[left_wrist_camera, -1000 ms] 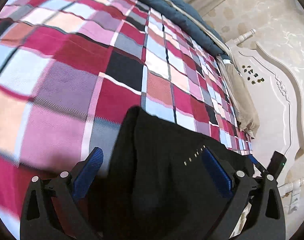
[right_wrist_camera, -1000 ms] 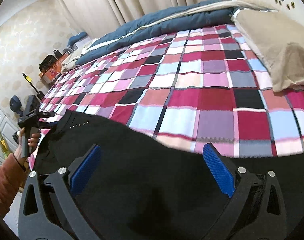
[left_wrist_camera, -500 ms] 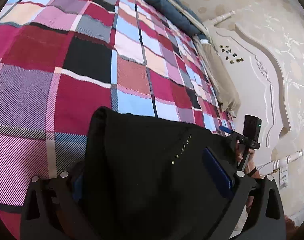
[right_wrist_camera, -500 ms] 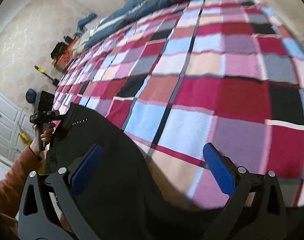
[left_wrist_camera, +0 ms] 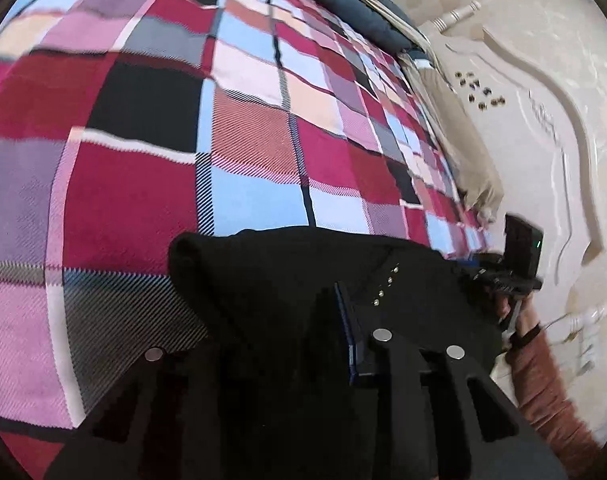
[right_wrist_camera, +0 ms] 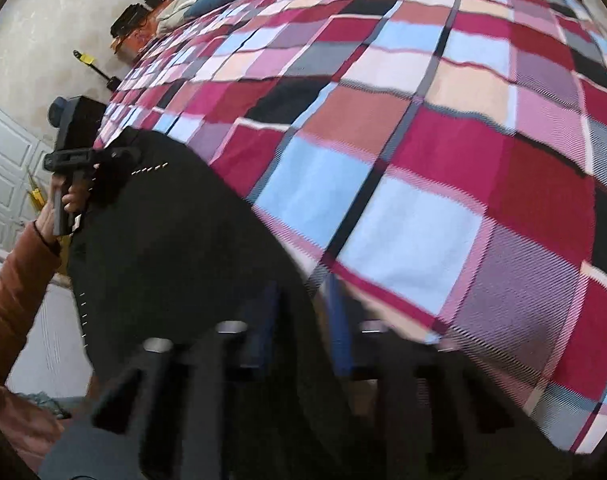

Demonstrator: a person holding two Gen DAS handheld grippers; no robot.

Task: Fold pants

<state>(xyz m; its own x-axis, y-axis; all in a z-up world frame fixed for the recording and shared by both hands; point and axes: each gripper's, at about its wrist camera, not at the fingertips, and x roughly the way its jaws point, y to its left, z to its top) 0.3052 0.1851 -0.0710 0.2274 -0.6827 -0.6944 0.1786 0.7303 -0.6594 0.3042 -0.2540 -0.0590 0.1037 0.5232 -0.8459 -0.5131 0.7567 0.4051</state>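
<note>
- My left gripper [left_wrist_camera: 323,320] is low over the bed's near edge, fingers clamped on the pants [left_wrist_camera: 287,272].
- Pants lie black along that edge of the plaid quilt [left_wrist_camera: 151,184], stretched between both grippers.
- My right gripper [right_wrist_camera: 303,332] is pinching the other end; blurred.
- Open quilt ahead to the headboard [left_wrist_camera: 543,128].

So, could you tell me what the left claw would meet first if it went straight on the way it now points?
The left claw is shut on the black pants, so that cloth lies directly ahead. Past the pants' far edge it would probably meet the plaid bedspread; depth there is unclear.
</note>
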